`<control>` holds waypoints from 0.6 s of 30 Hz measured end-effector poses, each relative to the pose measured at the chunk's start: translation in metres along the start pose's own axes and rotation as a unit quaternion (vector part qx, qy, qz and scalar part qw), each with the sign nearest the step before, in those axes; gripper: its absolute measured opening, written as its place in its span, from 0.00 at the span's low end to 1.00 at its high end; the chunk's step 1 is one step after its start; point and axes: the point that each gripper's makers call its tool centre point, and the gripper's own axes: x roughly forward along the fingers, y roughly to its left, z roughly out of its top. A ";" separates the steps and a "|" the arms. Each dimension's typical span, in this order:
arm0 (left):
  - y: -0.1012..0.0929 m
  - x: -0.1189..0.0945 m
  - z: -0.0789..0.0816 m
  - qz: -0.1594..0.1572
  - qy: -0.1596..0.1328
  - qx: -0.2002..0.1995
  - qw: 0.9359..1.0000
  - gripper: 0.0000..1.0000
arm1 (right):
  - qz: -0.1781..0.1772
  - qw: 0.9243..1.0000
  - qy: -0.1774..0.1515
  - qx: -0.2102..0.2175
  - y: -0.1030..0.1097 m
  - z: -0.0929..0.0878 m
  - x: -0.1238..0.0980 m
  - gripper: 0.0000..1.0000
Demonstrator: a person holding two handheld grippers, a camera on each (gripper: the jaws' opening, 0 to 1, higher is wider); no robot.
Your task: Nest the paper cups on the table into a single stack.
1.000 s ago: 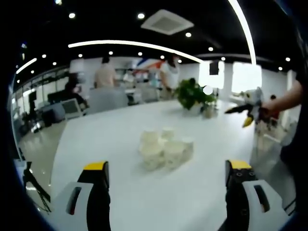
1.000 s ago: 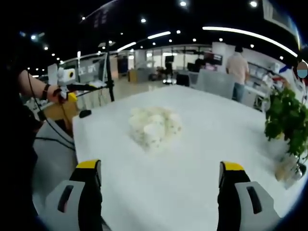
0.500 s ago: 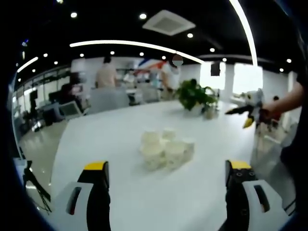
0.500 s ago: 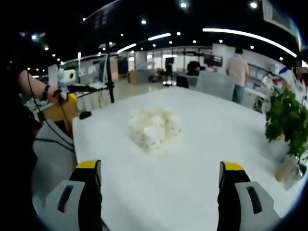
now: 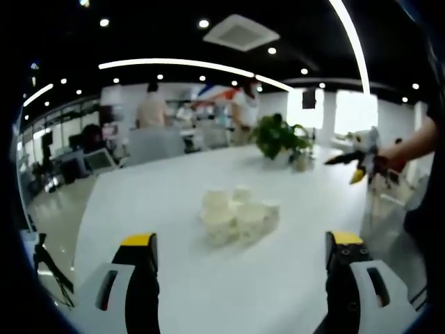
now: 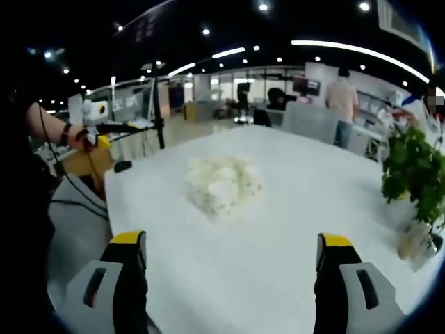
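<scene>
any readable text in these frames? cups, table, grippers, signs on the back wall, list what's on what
None readable.
Cups: plain white, no print visible.
Table: bare white, no markings.
Left hand-held gripper and right hand-held gripper: yellow tips, no label legible.
Back wall: a coloured shape, too blurred to read.
Dark panel at the top right of the right gripper view: any lettering is too blurred to read.

I'm looking across a long white worktop (image 5: 160, 195) in an open-plan office. Overhead, a dark ceiling carries round spotlights, curved light strips (image 5: 181, 64) and an air vent (image 5: 241, 32). A leafy potted plant (image 5: 280, 137) stands at the far end; bright windows (image 5: 356, 111) glow beyond. People stand among distant desks.
</scene>
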 end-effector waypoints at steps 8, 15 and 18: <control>-0.002 0.000 0.002 0.003 -0.003 0.008 1.000 1.00 | 0.003 1.000 -0.008 0.001 0.003 0.005 0.001 1.00; -0.006 0.001 0.000 0.001 0.001 0.010 1.000 1.00 | 0.011 1.000 -0.007 -0.007 0.007 0.008 0.005 1.00; -0.006 0.000 -0.001 0.001 0.002 0.011 1.000 1.00 | 0.015 1.000 -0.006 -0.010 0.008 0.010 0.007 0.99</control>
